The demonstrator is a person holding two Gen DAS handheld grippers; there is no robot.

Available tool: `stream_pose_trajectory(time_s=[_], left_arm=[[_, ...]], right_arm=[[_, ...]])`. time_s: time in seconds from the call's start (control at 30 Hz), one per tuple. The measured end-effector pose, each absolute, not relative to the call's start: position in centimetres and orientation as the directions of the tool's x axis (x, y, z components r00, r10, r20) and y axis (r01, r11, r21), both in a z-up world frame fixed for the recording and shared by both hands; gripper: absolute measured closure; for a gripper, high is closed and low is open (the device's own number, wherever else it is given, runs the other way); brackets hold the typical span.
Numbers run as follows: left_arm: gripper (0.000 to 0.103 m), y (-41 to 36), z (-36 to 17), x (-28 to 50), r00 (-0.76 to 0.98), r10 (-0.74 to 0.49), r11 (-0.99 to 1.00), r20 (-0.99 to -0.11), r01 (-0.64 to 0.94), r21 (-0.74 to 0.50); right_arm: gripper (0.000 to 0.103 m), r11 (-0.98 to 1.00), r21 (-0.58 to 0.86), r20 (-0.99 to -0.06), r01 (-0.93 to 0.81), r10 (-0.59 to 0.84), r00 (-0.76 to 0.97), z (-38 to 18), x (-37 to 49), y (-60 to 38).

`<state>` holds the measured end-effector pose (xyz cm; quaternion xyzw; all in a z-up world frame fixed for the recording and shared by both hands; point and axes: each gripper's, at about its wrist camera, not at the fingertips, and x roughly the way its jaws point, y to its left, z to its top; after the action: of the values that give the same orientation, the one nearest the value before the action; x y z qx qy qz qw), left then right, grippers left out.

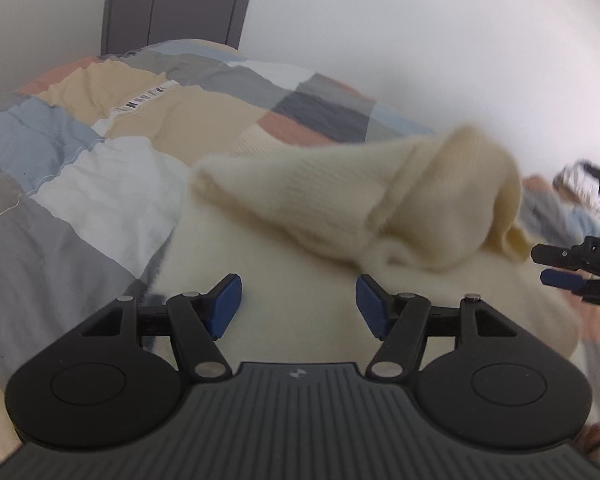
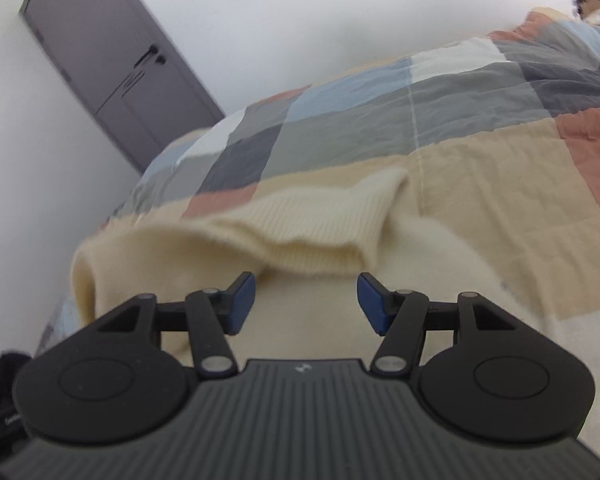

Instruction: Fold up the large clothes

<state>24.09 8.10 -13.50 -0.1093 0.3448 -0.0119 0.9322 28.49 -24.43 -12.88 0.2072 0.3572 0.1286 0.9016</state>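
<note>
Sweater hem amid bare quilt

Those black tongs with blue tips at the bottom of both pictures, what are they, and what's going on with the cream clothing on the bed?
No robot here: a person holds one pair of tongs in each hand, and a wide-angle camera on each looks forward along it. One picture comes from the left tongs, the other from the right tongs. The right pair also shows at the edge of the left picture. Both look at a bed with a patchwork quilt, a grey door behind it. On the quilt lies a cream knitted sweater, its ribbed hem turned over. Both tongs stand open, their blue pads gripping nothing, so the sweater simply rests there, partly folded.
</note>
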Motion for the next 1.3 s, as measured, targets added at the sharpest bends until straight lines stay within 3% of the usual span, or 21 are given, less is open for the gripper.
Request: stream_pose_trajectory(time_s=[0.13,0.37,0.67,0.77,0.97,1.13,1.2,1.27,1.3], left_arm=[[0.034,7.5,-14.8,26.1,0.754,-0.055,0.987,-0.655,-0.056,-0.148],[0.034,8.3,-16.8,31.8,0.751,-0.012,0.991,-0.66,-0.08,-0.109],[0.035,13.0,-16.9,34.4,0.798,0.019,0.937,-0.603,-0.224,-0.267],[0.035,14.2,-18.0,35.6,0.772,-0.008,0.918,-0.636,-0.247,-0.311],[0.035,14.9,-18.5,35.7,0.768,0.015,0.901,-0.64,-0.288,-0.325],[0.035,14.7,-17.2,34.6,0.796,0.072,0.918,-0.601,-0.289,-0.273],[0.035,15.0,-16.5,34.1,0.799,0.132,0.919,-0.586,-0.32,-0.229],[0.035,15.5,-16.4,33.9,0.785,0.186,0.911,-0.591,-0.364,-0.196],[0.035,15.8,-16.6,33.9,0.777,0.18,0.907,-0.603,-0.369,-0.205]], right_arm=[[0.044,0.923,0.365,-0.658,-0.119,0.346,0.669,-14.8,29.3,-21.2],[0.048,0.97,0.221,-0.65,-0.1,0.223,0.727,-16.4,35.7,-19.3],[0.048,0.929,0.37,-0.566,-0.012,0.235,0.79,-17.4,42.4,-21.7],[0.047,0.928,0.372,-0.603,0.038,0.21,0.77,-19.1,43.7,-22.6],[0.048,0.922,0.385,-0.598,0.038,0.217,0.772,-19.6,43.7,-22.7],[0.047,0.918,0.397,-0.541,0.011,0.224,0.81,-18.4,42.5,-23.3],[0.031,0.922,0.386,-0.524,0.009,0.212,0.825,-17.8,42.0,-23.8],[0.022,0.933,0.359,-0.506,0.023,0.174,0.845,-17.2,41.5,-24.5],[0.022,0.938,0.346,-0.504,0.032,0.157,0.849,-17.1,41.3,-24.8]])
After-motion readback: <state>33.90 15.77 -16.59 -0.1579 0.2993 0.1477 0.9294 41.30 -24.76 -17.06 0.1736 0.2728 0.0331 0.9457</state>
